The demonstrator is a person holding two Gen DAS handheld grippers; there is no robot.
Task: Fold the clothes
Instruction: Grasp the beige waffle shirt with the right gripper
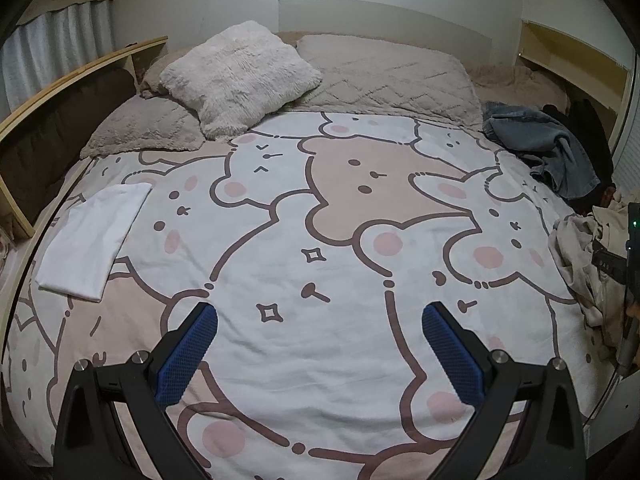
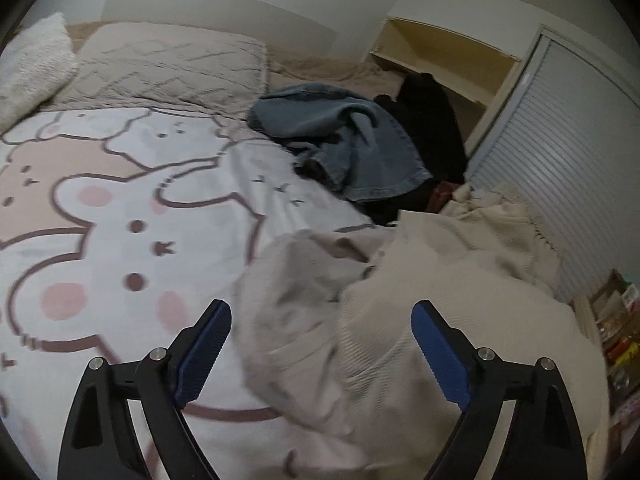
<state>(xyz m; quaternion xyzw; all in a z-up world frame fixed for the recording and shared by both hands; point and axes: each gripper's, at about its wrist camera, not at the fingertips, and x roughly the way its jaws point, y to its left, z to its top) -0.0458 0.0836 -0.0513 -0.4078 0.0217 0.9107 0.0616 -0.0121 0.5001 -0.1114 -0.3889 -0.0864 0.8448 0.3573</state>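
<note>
A folded white garment lies flat on the left side of the bear-print bedspread. My left gripper hovers open over the bare middle of the bedspread with nothing between its blue pads. My right gripper is open above a crumpled cream garment heaped at the bed's right edge, and its jaws straddle the cloth without closing on it. The same cream heap shows at the right rim of the left wrist view. A bunched blue denim garment and a black garment lie farther back.
A fluffy white pillow and beige quilted pillows lie at the head of the bed. A wooden shelf headboard runs along the left. A slatted door and an open cubby border the right side.
</note>
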